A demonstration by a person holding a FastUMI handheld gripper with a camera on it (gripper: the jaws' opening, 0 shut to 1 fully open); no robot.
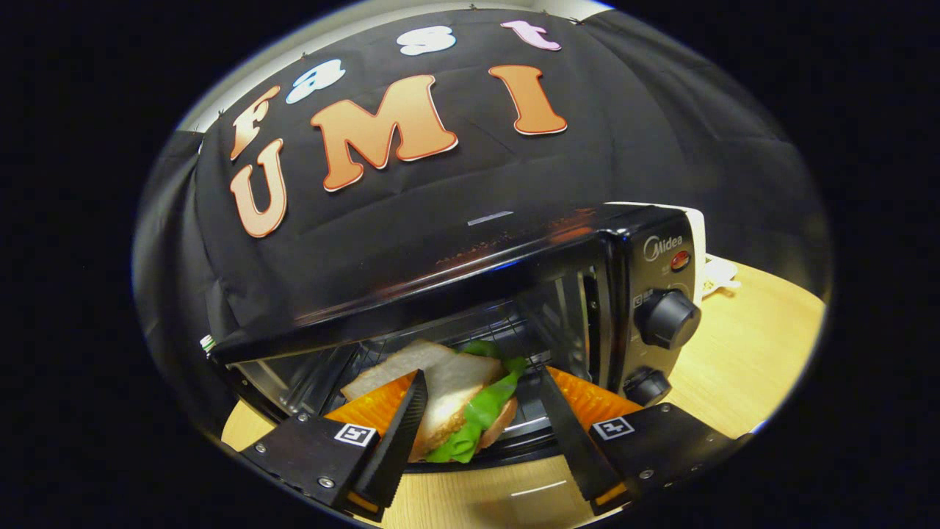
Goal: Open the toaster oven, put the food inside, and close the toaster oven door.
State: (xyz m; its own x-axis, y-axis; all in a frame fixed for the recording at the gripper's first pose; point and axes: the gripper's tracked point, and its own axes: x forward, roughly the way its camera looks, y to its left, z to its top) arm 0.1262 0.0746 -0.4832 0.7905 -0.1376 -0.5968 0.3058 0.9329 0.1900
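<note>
Gripper [481, 400] fingers stand apart, spread to either side of the sandwich [455, 408]. One finger lies against the sandwich's bread on one side; the other finger is clear of it, so nothing is clamped.

Beneath the fingers runs a light wooden table [742, 367], smooth and pale, with its near edge just under the gripper body.

Between the fingers, the sandwich sits at the mouth of the toaster oven [514, 294], on the wire rack just inside the opening. It consists of white bread slices with green lettuce hanging from the near side. Its long axis runs from the near lip of the opening back into the cavity, tilted slightly off the fingers' line.

Beyond the fingers, the toaster oven stands on the table with its cavity open toward the gripper. Two black knobs [667, 318] and a red lamp occupy the control panel beside the cavity.

Behind the oven hangs a black cloth wall [661, 132].
</note>
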